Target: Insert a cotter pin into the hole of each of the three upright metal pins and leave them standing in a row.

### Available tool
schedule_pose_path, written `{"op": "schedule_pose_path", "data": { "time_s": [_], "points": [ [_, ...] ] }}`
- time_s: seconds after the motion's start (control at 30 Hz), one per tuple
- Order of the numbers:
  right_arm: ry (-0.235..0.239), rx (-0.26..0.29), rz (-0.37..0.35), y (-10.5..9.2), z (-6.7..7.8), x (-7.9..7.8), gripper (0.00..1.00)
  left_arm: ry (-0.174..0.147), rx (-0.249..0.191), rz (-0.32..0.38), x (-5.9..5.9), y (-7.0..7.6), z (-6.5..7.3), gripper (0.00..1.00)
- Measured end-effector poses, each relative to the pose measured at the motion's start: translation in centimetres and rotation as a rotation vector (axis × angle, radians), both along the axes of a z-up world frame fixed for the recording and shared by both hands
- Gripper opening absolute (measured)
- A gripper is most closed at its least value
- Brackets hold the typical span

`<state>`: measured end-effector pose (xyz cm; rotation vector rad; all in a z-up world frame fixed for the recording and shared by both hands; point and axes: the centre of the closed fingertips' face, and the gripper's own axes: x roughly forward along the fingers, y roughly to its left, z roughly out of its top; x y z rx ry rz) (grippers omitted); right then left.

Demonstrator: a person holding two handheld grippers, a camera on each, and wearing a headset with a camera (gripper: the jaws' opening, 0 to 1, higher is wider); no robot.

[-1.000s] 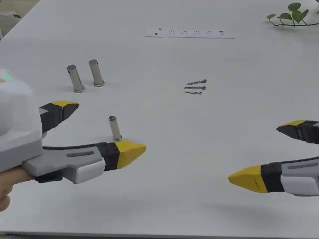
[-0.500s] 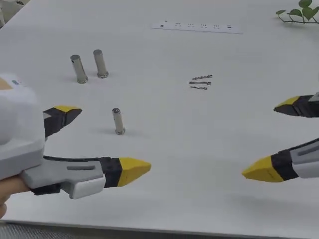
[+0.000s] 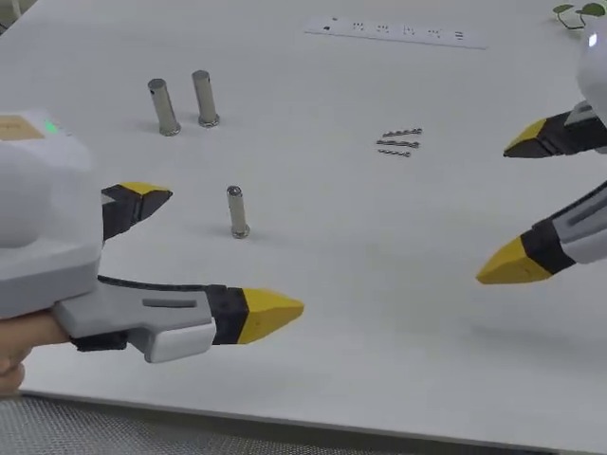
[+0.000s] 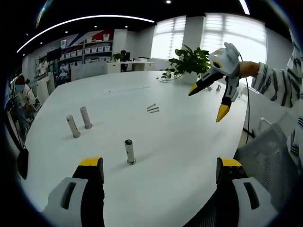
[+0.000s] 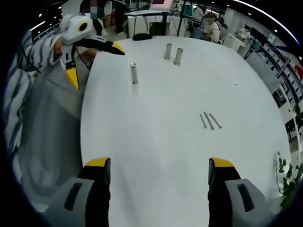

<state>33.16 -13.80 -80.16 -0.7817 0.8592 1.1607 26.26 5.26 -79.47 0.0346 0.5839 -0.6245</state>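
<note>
Three shiny metal pins [image 3: 236, 210] stand upright; left tongs [image 3: 236, 252] and right tongs [image 3: 492, 215] gape.

Jaws spread wide, metal pin [image 4: 129, 152] ahead, cotter pins [image 4: 152, 109] beyond

Left tool [image 3: 237, 252] hovering low at left, jaws gaping wide, gripping nothing; hand [image 3: 14, 346] clutching its handle. Right tool [image 3: 491, 215] hanging at right, jaws likewise spread wide, tips pointing inward, striped sleeve [image 4: 279, 80] trailing behind.
</note>
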Motion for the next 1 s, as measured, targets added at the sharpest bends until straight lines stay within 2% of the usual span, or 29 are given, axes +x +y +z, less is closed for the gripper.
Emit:
{"op": "schedule_pose_path", "data": {
  "time_s": [0.07,0.27,0.47,0.63,0.8,0.93,1.0],
  "points": [
    [0.01,0.005,0.002,0.3,-0.2,0.7,0.85,0.009,0.003,0.009,0.0,0.3,-0.1,0.99],
    [0.058,0.024,-0.003,1.1,-0.7,2.3,0.78,-0.002,0.011,0.012,0.1,1.0,-0.2,0.99],
    [0.111,0.031,-0.008,2.0,-1.8,4.1,0.73,0.012,0.003,0.037,0.2,1.7,-0.2,0.99],
    [0.112,0.021,0.01,2.6,-2.4,5.7,0.69,0.012,0.01,0.041,0.4,2.0,-0.4,0.99],
    [0.107,0.05,0.023,3.8,-2.8,6.9,0.64,0.024,0.011,0.05,0.4,2.3,-0.7,0.99],
    [0.108,0.021,0.042,4.3,-3.6,7.5,0.6,0.029,0.023,0.057,0.2,2.5,-0.9,0.98],
    [0.111,0.012,0.056,4.5,-3.9,7.6,0.57,0.021,0.031,0.067,0.3,2.8,-0.9,0.95]
  ]
}}
